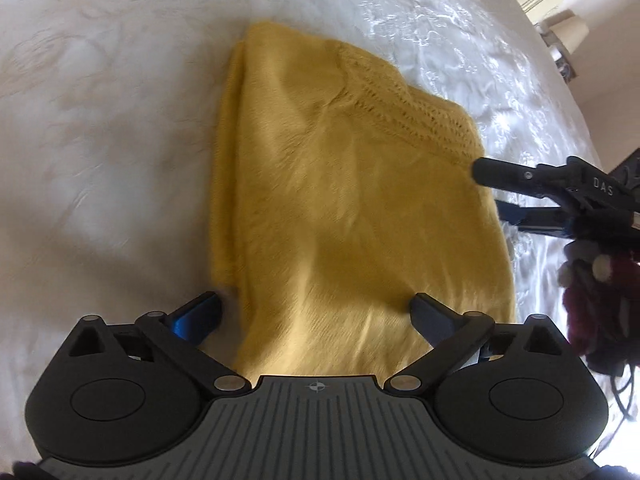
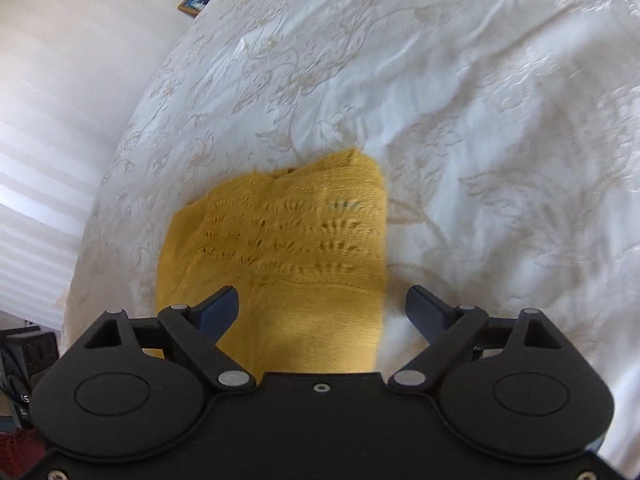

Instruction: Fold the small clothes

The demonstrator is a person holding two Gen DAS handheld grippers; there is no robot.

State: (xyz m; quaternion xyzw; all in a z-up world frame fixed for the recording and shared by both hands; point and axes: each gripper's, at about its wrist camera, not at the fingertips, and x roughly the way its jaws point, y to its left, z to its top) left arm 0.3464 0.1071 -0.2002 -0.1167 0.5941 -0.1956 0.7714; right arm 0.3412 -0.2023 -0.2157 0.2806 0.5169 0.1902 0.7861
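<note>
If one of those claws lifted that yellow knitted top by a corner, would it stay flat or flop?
Probably flop: the yellow knitted top lies in soft folded layers on the white bedspread, so the fold would likely fall open. Its lacy openwork band suggests it is light and might snag. Pushed, it would probably bunch up rather than slide.

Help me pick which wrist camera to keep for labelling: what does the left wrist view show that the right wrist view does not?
Only the left wrist view shows the right gripper from outside, reaching in at the garment's side edge, with dark red fabric below it. Only the right wrist view shows the framed picture past the bed's edge, and the lacy eyelet rows seen flat on. Both share the folded yellow knit garment lying on the white embroidered bedspread, with each camera's own gripper open above it, the left gripper included.
</note>
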